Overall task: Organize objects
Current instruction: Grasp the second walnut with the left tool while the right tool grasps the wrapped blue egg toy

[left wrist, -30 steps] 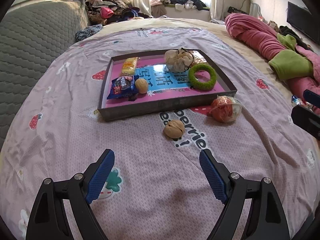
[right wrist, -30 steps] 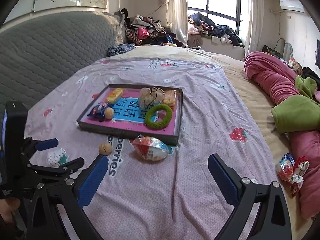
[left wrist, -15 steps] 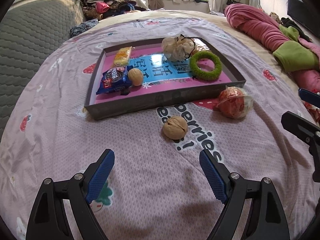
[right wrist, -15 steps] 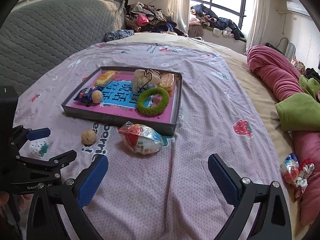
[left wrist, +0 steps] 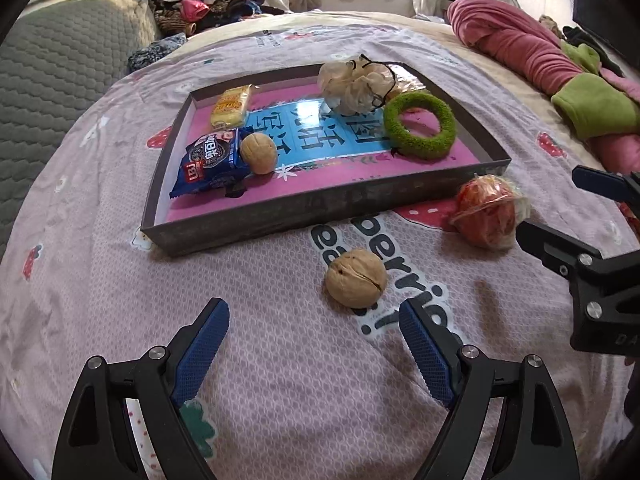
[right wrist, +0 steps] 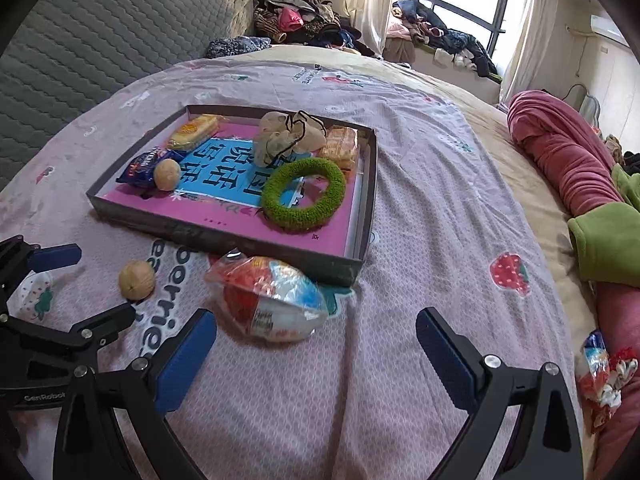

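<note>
A shallow dark tray [left wrist: 320, 208] [right wrist: 224, 236] with a pink and blue floor lies on the pink bedspread. In it are a green ring [left wrist: 420, 125] [right wrist: 304, 194], a walnut [left wrist: 259, 153] [right wrist: 167, 174], a blue snack packet [left wrist: 210, 162], a yellow packet [left wrist: 232, 107] and a beige mesh pouch [left wrist: 354, 86]. A loose walnut [left wrist: 356, 278] [right wrist: 136, 280] lies on the bedspread just ahead of my open left gripper [left wrist: 314, 330]. A red and white wrapped snack [right wrist: 276, 300] [left wrist: 490, 210] lies just ahead of my open right gripper [right wrist: 316, 334]. Nothing sits between either pair of fingers.
A grey quilted headboard [right wrist: 100, 32] rises at the left. A rolled red blanket with green lining [right wrist: 576, 184] lies along the right. Another wrapped sweet [right wrist: 600, 376] lies at the bed's right edge. Piled clothes [right wrist: 304, 20] lie at the far end by the window.
Both grippers have come down and closer to the bed. The walnut and the wrapped snack now loom larger, just before the fingertips. Both pairs of jaws have stayed equally wide.
</note>
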Demonstrator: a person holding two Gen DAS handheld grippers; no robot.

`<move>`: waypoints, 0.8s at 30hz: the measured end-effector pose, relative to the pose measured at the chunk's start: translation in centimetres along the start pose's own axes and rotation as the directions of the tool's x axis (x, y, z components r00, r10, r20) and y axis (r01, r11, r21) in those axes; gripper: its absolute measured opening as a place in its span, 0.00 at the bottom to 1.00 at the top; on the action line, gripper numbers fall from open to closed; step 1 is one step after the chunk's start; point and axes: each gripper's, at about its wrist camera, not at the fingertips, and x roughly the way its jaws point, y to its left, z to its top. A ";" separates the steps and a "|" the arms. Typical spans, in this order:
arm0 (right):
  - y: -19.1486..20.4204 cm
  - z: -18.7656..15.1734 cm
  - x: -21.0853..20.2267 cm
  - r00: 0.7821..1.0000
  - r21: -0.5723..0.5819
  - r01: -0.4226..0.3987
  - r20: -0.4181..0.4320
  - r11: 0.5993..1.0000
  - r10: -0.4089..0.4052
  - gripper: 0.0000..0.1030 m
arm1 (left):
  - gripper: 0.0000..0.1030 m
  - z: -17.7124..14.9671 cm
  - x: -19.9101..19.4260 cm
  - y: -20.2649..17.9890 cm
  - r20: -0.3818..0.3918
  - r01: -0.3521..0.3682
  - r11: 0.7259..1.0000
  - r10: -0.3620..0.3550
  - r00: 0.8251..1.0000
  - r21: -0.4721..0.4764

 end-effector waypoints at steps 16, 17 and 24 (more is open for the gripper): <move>0.3 0.8 2.8 1.000 -0.023 -0.015 -0.001 1.000 0.015 0.98 | 0.85 1.0 2.5 0.3 -0.012 0.018 1.000 -0.018 1.000 -0.018; 0.3 0.8 2.9 1.000 -0.023 -0.018 0.004 1.000 0.018 0.98 | 0.85 1.1 2.6 0.3 -0.010 0.020 1.000 -0.021 1.000 -0.016; 0.5 1.0 4.0 0.997 -0.016 -0.079 0.005 0.997 0.079 0.96 | 0.85 1.4 3.4 0.5 -0.007 0.048 0.999 -0.048 0.999 -0.025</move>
